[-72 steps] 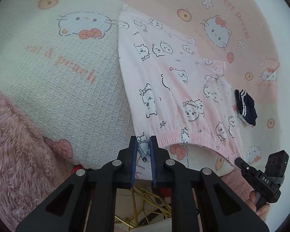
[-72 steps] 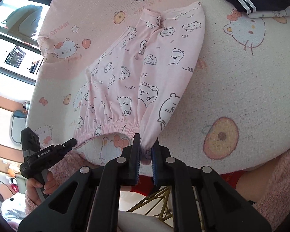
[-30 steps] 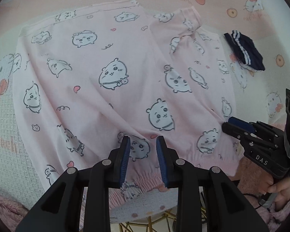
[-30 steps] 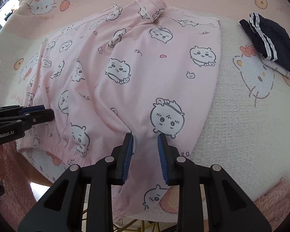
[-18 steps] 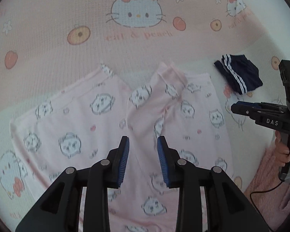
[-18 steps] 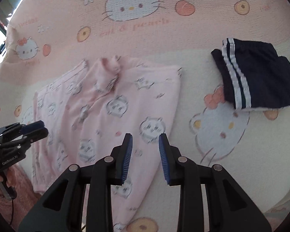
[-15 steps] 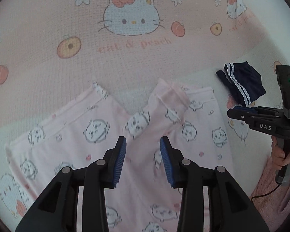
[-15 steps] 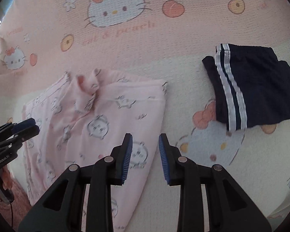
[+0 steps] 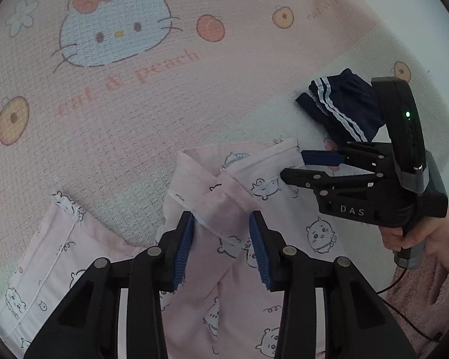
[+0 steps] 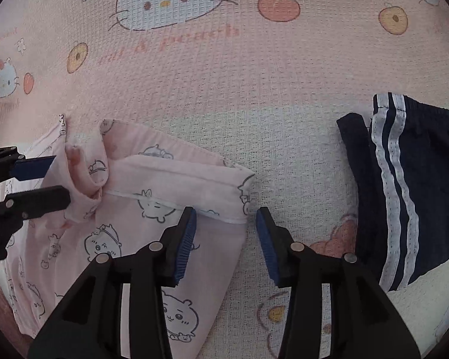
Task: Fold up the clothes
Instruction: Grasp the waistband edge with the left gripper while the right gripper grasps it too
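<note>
While both tongs gape, pink pajama pants (image 10: pixel 152 215) lie rumpled (cuffs turned back).

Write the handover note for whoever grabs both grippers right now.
Left gripper: open, holding nothing, jaws over the cuff of the pink pants' leg.
Right gripper: open, holding nothing, jaws at the cuff corner of the other leg.
The pants lie on the cartoon-cat blanket, both leg ends rumpled and turned back.
The navy shorts lie folded to the right, apart from the pants.
Done: shorts folded.
Left: likely close on both cuffs, then fold the pants.
</note>
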{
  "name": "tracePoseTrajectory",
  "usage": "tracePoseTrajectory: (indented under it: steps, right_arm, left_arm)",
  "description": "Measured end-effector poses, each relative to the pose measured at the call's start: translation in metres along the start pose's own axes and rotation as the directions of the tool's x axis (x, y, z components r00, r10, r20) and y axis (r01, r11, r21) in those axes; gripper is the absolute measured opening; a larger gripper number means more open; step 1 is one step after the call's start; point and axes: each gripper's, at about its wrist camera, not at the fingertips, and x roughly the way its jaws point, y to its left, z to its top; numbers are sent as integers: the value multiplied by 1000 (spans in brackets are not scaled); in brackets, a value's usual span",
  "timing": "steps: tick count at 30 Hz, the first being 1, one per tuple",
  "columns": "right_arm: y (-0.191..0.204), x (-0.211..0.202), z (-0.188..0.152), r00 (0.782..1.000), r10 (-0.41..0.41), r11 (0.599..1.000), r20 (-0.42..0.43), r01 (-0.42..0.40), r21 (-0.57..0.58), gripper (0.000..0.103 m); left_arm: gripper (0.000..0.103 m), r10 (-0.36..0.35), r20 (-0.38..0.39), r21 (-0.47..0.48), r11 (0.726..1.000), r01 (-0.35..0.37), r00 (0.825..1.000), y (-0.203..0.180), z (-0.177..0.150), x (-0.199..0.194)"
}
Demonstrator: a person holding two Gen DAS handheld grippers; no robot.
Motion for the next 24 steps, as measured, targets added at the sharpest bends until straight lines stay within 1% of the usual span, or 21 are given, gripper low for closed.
tracePoseTrajectory:
  steps: [1, 2, 3, 4, 5, 6, 8, 10, 12, 15, 16, 18, 19, 21, 22, 23, 24]
  right_arm:
    - [-2, 1, 1, 1000, 18, 1000, 9, -18, 7, 44]
    - [-3, 1, 2, 999, 37, 999, 18, -37, 13, 44]
    - [-4, 1, 4, 998, 61, 998, 24, -62, 17, 41]
    - [-5, 1, 4, 995, 92, 996, 25, -92, 15, 22]
    - [-4, -1, 2, 996, 92, 996, 24, -92, 15, 11]
    - [-4, -3, 0, 996, 91, 996, 23, -91, 14, 7]
    - [-4, -7, -4, 996, 90, 996, 21, -90, 13, 5]
    - [-3, -11, -8, 996, 89, 996, 19, -89, 12, 5]
    - [-9, -21, -12, 997, 73, 997, 38, -74, 38, 4]
    - [-15, -48, -17, 996, -18, 998, 85, 13, 55, 4]
    - [-16, -54, -18, 994, -34, 998, 105, 28, 62, 4]
    - [-21, -59, -18, 987, -58, 997, 150, 48, 68, 5]
    - [-22, -53, -16, 987, -65, 996, 147, 57, 63, 5]
    - [-24, -27, -10, 992, -83, 995, 93, 78, 61, 5]
    - [-26, -13, -9, 995, -86, 994, 48, 82, 72, 6]
    - [-28, -4, -7, 996, -88, 993, 18, 86, 82, 8]
    - [-28, -5, -6, 994, -103, 992, 23, 101, 79, 8]
  left_arm:
    - [8, 4, 3, -1, 1000, -4, 1000, 0, -1, 0]
    - [7, 7, 21, -17, 1000, -6, 1000, 3, -2, -4]
    - [7, 10, 40, -34, 999, -8, 999, 6, -2, -7]
    - [7, 15, 60, -52, 999, -12, 998, 10, -2, -11]
    - [7, 33, 88, -81, 996, -26, 996, 15, -3, -18]
    - [7, 58, 113, -109, 993, -46, 992, 21, -3, -25]
    - [6, 115, 153, -169, 982, -88, 982, 34, -3, -39]
    - [6, 153, 172, -211, 971, -115, 973, 49, -3, -47]
    - [6, 162, 177, -229, 966, -120, 971, 62, 1, -50]
    - [6, 159, 183, -235, 965, -114, 970, 70, 7, -46]
    - [6, 175, 174, -225, 965, -134, 969, 71, 9, -40]
    - [7, 193, 123, -216, 963, -164, 973, 75, 12, -18]
    - [8, 179, 73, -237, 959, -158, 981, 81, 12, -3]
    - [11, 146, -12, -282, 949, -144, 989, 93, 12, 23]
    - [12, 134, 10, -311, 942, -124, 991, 98, 11, 20]
    - [15, 154, 47, -325, 937, -130, 987, 101, 11, 12]
    - [18, 173, 84, -339, 931, -135, 981, 104, 11, 3]
